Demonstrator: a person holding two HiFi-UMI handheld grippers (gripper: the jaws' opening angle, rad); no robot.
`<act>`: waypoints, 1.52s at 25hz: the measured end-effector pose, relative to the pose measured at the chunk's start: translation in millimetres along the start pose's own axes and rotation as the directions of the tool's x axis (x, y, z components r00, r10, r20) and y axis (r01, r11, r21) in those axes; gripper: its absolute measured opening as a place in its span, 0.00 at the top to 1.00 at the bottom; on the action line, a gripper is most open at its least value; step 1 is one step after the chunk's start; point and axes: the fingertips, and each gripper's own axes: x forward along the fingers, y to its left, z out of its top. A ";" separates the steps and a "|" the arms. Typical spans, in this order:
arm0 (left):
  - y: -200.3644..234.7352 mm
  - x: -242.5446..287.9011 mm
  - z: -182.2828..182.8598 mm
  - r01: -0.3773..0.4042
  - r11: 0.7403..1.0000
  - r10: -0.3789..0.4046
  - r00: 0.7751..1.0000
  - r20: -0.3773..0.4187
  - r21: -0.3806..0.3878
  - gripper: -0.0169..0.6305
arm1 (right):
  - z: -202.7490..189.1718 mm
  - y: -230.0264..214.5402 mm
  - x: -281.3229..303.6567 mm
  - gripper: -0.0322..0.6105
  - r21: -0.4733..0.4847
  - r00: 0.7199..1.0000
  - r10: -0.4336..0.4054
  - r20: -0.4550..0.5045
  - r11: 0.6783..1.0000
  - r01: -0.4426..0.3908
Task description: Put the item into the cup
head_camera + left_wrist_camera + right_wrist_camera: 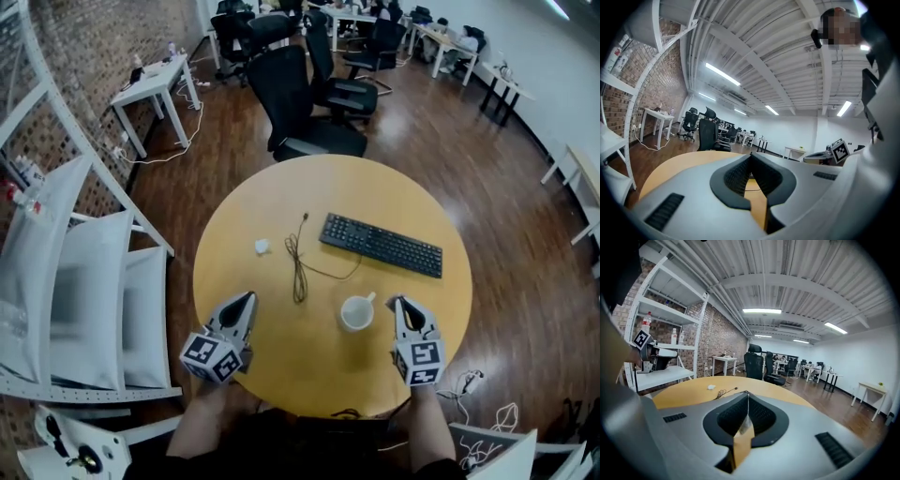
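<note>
The item (pixel 262 246) is seen as a small, pale, roughly squarish lump, too small for its make to be told, and it is laid on the bare yellow top of the round table (pixel 309 370), well to the left of the cup (pixel 356 313) and farther from the person than the cup. In the right gripper view the same item (pixel 711 386) is shown as a white speck beside a dark cable (pixel 725 392). The cup is white, is stood upright, and is viewed from above so that only a plain white inside is shown; its short handle is turned toward the keyboard (pixel 381 245), which is laid beyond the cup. The cable (pixel 298 267) is strung out between the item and the cup, apart from both. The left claw (pixel 251 296) is held low over the table, well to the left of the cup and nearer the person than the item, with its tips pointed away from the person. In the left gripper view the left claw (pixel 750 156) is shown closed, its pads met at the tips and nothing gripped between them. The right claw (pixel 394 302) is held just beside the cup on its right, apart from it, and in the right gripper view this right claw (pixel 747 393) is likewise shown fully closed on nothing.
</note>
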 end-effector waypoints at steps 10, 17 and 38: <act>14.4 -38.9 7.1 -0.103 0.995 0.103 0.995 0.015 -0.012 0.98 | 26.2 37.4 25.4 0.97 -0.011 0.994 0.107 0.030 0.994 -0.106; 25.3 -58.3 -2.6 -0.140 0.990 0.140 0.990 0.000 -0.032 0.99 | 8.4 48.4 34.0 0.97 -0.015 0.990 0.142 -0.021 0.990 -0.143; 40.9 -65.6 -44.3 -0.159 0.984 0.148 0.982 -0.119 -0.084 0.98 | -60.8 77.9 60.7 0.97 0.034 0.963 0.195 -0.186 0.981 -0.192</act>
